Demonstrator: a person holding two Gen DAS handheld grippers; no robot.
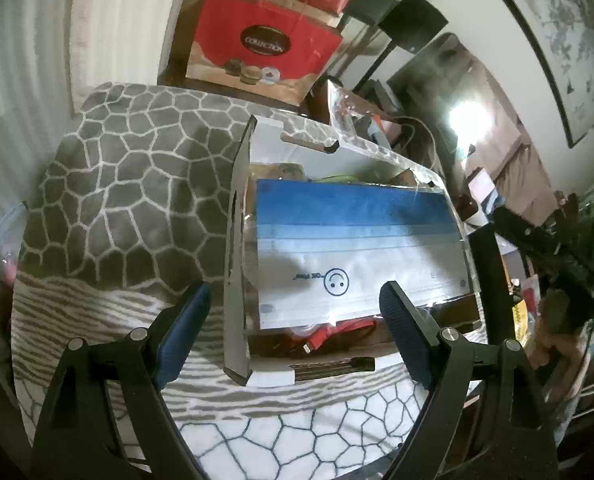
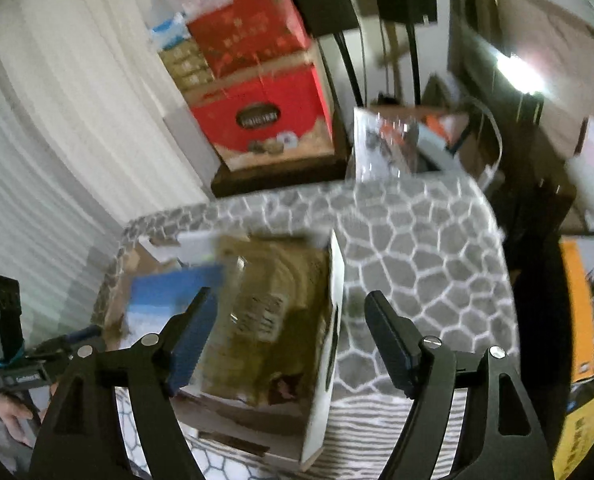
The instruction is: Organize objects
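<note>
Cardboard box point(image 1: 237, 240) on grey patterned blanket point(image 1: 129, 184), both tools gaping empty, cluttered room

dim, fisheye-warped, right view blurred

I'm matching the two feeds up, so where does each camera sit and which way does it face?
Left wrist: on the left tool, angled down at the open cardboard box holding a blue-and-white packet; only its two open fingers show.
Right wrist: on the right tool, angled down at the same box from the other side, image blurred; open fingers show, plus the left tool and a hand at lower left.
Shared: box, packet, grey patterned blanket, red gift box behind.
</note>
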